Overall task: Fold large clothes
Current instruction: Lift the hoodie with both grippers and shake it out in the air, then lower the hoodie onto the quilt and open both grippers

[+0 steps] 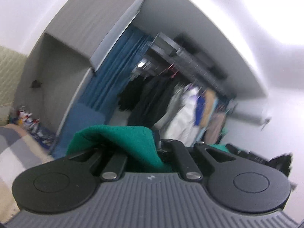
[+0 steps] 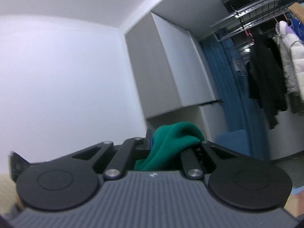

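Green garment (image 1: 121,138), a knit-looking fabric, is bunched at the front of both claws and lifted toward the upper part of a room. Left wrist view: the left claw (image 1: 158,145) is clamped on the green garment, whose fold drapes over the left-side linkage and drops into the gap between the two black finger arms. Behind the garment hangs a blue curtain (image 1: 117,68), and to the right of that curtain a clothes rail (image 1: 191,62) carries dark coats (image 1: 150,98) and a white padded jacket (image 1: 182,117) (the whole view is motion-blurred). To the left of the curtain stands a grey cupboard (image 1: 76,28), and further left still a striped bed cover (image 1: 17,148) shows at the frame edge. Right wrist view: the right claw (image 2: 171,144) is likewise closed on the green garment (image 2: 171,140), a rounded wad of which rises above the fingers and hangs down between them. The blue curtain (image 2: 224,95) lies to the right of the garment, with the grey cupboard (image 2: 157,70) directly to the curtain's left and the dark coats (image 2: 266,79) and the white padded jacket (image 2: 290,57) to its right, under the clothes rail (image 2: 262,11).
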`<state>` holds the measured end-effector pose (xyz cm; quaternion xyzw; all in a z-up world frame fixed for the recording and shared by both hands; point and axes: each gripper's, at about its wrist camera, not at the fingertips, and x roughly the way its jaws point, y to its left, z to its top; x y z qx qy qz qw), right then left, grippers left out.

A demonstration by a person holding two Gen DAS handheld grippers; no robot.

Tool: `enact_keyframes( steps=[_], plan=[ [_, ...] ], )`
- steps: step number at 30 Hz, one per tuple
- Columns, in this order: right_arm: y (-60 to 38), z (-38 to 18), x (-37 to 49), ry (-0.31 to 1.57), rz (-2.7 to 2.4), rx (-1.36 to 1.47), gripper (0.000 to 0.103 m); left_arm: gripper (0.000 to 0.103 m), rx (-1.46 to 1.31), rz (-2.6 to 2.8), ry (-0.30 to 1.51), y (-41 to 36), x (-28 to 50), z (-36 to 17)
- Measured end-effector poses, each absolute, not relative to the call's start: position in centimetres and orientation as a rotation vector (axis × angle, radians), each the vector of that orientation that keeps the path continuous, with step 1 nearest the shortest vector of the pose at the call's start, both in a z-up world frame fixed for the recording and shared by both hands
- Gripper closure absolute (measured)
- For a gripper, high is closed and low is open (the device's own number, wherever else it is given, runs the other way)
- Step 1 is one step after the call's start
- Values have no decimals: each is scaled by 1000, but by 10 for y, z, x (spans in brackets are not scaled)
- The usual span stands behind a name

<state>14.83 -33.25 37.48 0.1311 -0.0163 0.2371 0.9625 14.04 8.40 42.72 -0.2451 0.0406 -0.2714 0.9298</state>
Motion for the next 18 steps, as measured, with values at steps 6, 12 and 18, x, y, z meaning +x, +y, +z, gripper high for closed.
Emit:
enact_keyframes(
  steps=[6, 12, 18],
  plan=[
    [-335, 269, 243, 135, 376, 287, 94, 99, -498, -434, 251, 62, 249, 316],
    [-319, 171, 355, 222, 255, 234, 94, 99, -420, -306, 342, 29, 389, 187],
    [-315, 50, 441, 318, 168, 254, 94, 98, -432, -260, 484, 14, 509, 55]
  ],
)
